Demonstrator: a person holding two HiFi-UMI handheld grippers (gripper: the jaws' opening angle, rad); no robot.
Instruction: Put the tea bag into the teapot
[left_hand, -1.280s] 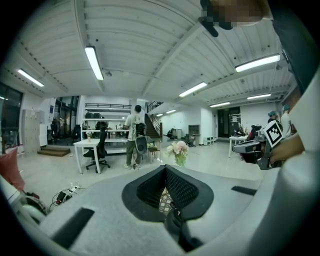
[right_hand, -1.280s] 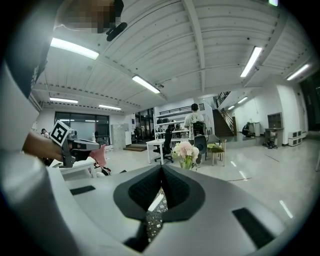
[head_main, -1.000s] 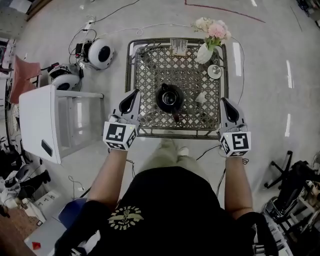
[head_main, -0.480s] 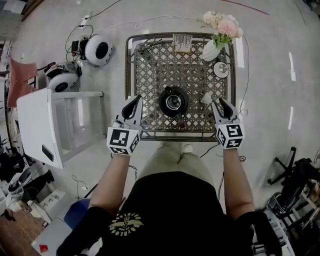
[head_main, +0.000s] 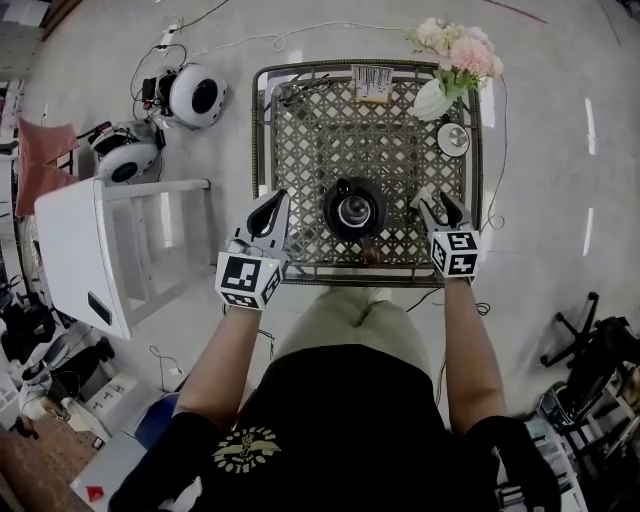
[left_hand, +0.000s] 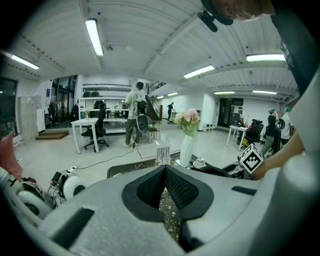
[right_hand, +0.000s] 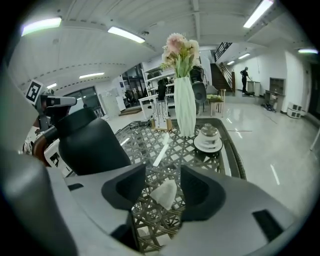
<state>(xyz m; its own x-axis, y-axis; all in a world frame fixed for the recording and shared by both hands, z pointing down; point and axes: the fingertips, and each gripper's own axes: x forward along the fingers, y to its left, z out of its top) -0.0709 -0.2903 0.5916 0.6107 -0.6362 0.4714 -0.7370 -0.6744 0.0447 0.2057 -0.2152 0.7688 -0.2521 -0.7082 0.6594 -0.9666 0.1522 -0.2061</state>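
Observation:
The black teapot (head_main: 353, 208) stands uncovered near the front middle of the lattice table (head_main: 300, 130). It also fills the left of the right gripper view as a dark bulk (right_hand: 92, 142). The tea bag (right_hand: 164, 194), a small white pyramid, lies on the lattice to the teapot's right. My right gripper (head_main: 438, 204) (right_hand: 162, 176) hangs just over it, its jaws opening. The bag sits between the pads, and neither pad touches it. My left gripper (head_main: 270, 208) (left_hand: 165, 169) is shut and empty at the table's front left corner, left of the teapot.
A white vase of pink flowers (head_main: 440, 95) and a saucer holding a small lid (head_main: 453, 138) stand at the back right. A card holder (head_main: 372, 83) sits at the back edge. On the floor to the left are a white shelf unit (head_main: 90, 250), round white devices (head_main: 195, 95) and cables.
My right gripper has moved forward and inward over the table's front right, onto the tea bag, and its jaws have spread apart. The left gripper has hardly moved.

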